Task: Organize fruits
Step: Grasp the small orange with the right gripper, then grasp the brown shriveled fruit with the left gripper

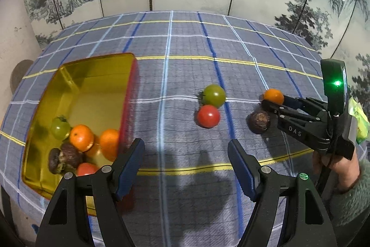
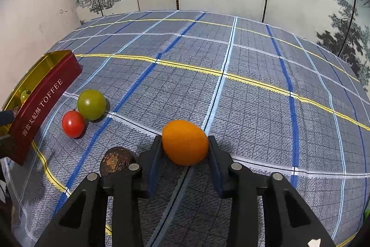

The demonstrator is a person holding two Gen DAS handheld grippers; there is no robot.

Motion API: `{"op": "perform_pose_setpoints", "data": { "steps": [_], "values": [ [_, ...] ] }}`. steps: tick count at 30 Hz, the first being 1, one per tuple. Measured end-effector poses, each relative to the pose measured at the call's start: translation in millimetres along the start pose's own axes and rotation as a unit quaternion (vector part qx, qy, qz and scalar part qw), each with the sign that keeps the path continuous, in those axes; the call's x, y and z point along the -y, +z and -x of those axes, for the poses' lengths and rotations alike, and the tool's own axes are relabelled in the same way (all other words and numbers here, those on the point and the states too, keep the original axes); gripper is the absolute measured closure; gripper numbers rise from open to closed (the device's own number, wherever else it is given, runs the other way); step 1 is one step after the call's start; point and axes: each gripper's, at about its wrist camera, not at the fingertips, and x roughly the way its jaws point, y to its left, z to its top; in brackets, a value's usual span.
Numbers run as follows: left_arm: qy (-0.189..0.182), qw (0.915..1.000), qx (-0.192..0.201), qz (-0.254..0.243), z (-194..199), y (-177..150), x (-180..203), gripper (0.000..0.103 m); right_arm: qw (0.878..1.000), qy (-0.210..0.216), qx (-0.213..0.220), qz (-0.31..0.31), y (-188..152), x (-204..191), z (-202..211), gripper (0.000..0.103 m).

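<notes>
The right gripper (image 2: 185, 145) pinches the smooth round kumquat (image 2: 185, 142), which could squirt free; the left gripper (image 1: 186, 154) stands spread, empty.

Gold-lined tin (image 1: 92, 75) at left on plaid cloth (image 1: 185, 43), holding green tomato, two oranges, dark fruits, red tomato. Left gripper (image 1: 186, 152) hovering wide apart, empty. Green tomato (image 1: 214, 95) touching red tomato (image 1: 208, 116) mid-cloth. Right gripper (image 1: 268, 101) clamped on orange (image 1: 274, 96); dark fruit (image 1: 259, 121) just beside.
</notes>
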Motion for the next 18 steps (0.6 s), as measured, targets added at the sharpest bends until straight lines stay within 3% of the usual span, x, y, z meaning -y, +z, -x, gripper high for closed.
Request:
{"op": "perform_pose_setpoints", "data": {
  "steps": [18],
  "values": [
    [-0.002,0.9994,-0.027,-0.021,-40.2,0.2,41.0,0.029,0.999,-0.034,-0.005,-0.008,-26.9,39.4,23.8,0.069]
  ]
}}
